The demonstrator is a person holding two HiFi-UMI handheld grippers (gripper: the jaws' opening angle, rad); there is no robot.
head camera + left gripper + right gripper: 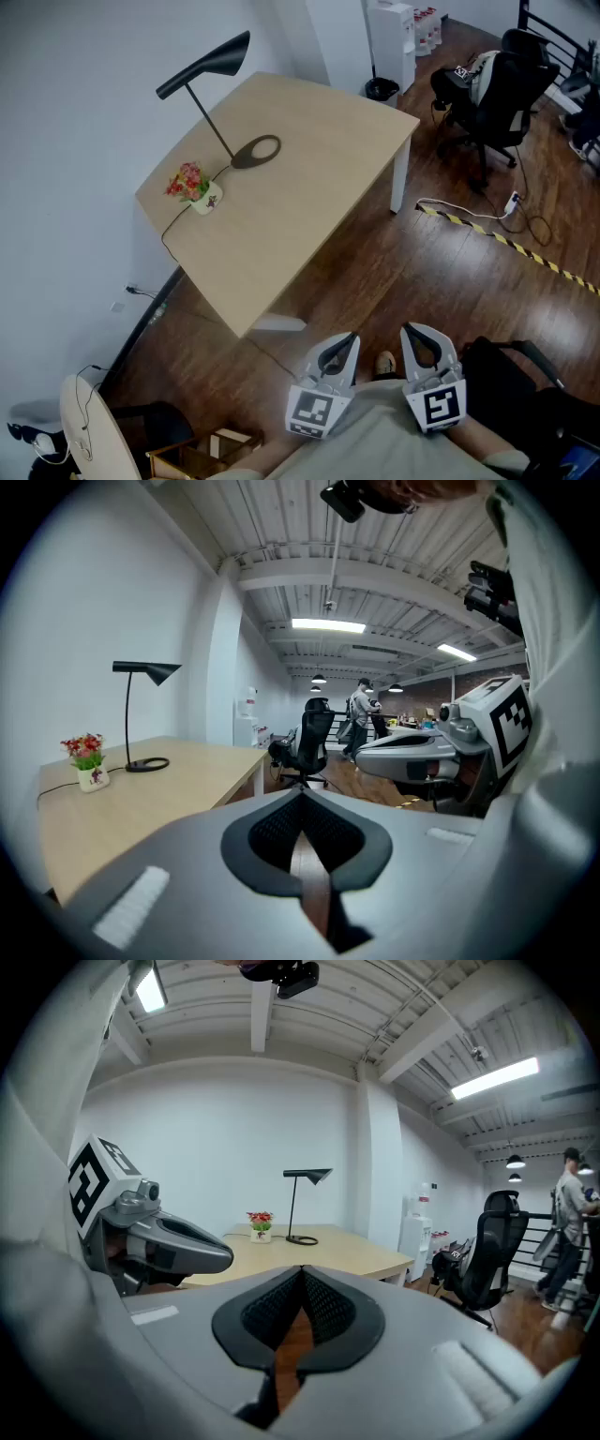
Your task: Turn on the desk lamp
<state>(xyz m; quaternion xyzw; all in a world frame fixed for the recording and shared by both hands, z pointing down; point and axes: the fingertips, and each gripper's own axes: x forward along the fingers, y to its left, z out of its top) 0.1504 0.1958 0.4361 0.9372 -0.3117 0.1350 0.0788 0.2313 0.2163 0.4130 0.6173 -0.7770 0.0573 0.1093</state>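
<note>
A black desk lamp [208, 64] with a cone shade stands on a ring base [256, 151] at the far left of the light wooden desk [309, 178]; its shade looks dark. It also shows in the left gripper view as a lamp [142, 716] and in the right gripper view as a lamp [302, 1204]. My left gripper [351, 337] and right gripper [411, 329] are held side by side close to my body, well short of the desk. Both are shut with nothing held: left gripper [302, 795], right gripper [302, 1269].
A small pot of red flowers [192, 187] sits beside the lamp cord. A black office chair [497, 89], a water dispenser [392, 37] and a striped cable cover [506, 242] lie beyond the desk's right end. A white chair [89, 431] is at bottom left. A person [567, 1232] stands far off.
</note>
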